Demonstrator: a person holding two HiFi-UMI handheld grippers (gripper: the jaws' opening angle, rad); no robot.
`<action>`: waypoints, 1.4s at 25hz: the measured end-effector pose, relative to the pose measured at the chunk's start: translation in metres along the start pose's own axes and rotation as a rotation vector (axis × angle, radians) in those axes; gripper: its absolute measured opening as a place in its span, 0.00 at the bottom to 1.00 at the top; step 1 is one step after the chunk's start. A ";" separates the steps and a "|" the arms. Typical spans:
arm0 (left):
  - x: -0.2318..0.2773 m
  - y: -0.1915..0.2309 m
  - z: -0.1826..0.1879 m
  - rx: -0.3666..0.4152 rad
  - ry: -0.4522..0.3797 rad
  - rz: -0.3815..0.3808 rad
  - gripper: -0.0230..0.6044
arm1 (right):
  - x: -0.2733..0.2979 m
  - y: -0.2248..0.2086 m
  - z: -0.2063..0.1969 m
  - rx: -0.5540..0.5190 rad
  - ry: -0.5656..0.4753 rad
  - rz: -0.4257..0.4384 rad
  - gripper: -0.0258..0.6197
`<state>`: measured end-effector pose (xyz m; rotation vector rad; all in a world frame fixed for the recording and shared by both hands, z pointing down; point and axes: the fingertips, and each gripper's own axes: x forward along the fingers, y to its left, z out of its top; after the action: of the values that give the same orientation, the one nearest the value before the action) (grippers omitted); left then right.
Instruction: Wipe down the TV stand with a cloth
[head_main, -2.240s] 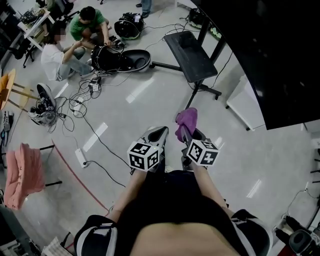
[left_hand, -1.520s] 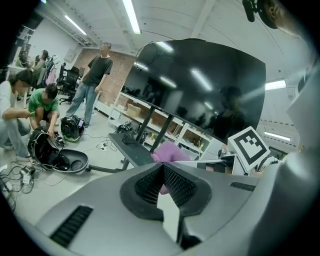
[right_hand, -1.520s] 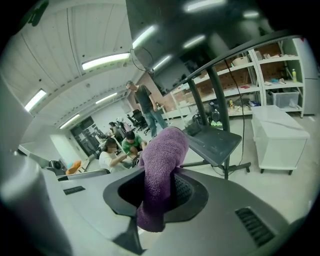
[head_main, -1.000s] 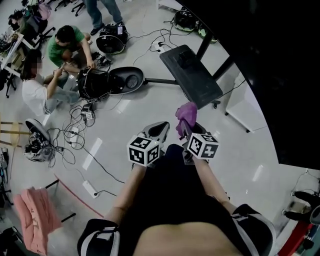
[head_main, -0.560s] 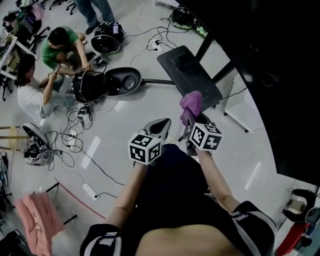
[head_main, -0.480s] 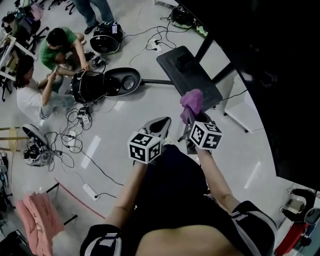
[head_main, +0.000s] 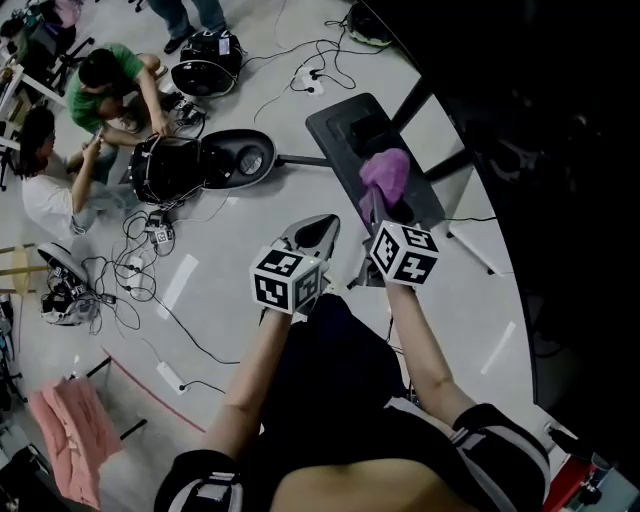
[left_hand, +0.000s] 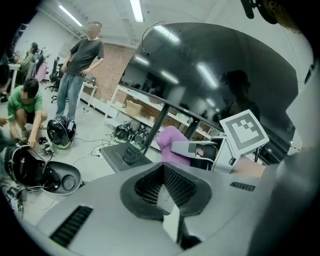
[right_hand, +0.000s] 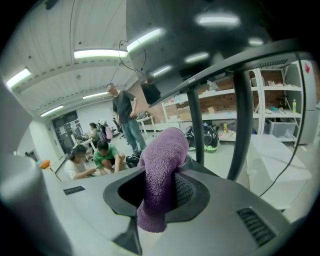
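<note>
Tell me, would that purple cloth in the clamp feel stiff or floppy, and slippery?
Probably floppy: the purple cloth folds over at its top and droops below the jaws of the right gripper. Likely light, since that one pinch holds it up. Its looped, towel-like surface suggests it would grip rather than slip.

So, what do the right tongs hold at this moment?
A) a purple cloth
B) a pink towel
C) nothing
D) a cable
A: in the right gripper view the right tongs are closed on the cloth, which is purple and sticks up from between them.
</note>
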<state>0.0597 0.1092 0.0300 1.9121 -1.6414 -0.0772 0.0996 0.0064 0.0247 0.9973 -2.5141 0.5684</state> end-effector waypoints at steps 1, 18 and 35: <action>0.010 0.004 0.002 -0.004 0.002 0.005 0.04 | 0.009 -0.005 0.005 -0.006 -0.005 -0.002 0.19; 0.168 0.098 0.080 0.131 0.030 -0.122 0.04 | 0.150 -0.063 0.115 -0.337 -0.158 -0.261 0.19; 0.270 0.144 0.149 0.188 0.053 -0.335 0.04 | 0.212 -0.121 0.194 -0.419 -0.244 -0.625 0.19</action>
<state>-0.0672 -0.2042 0.0689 2.2984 -1.3183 -0.0062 0.0037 -0.2884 -0.0108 1.6341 -2.1794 -0.2669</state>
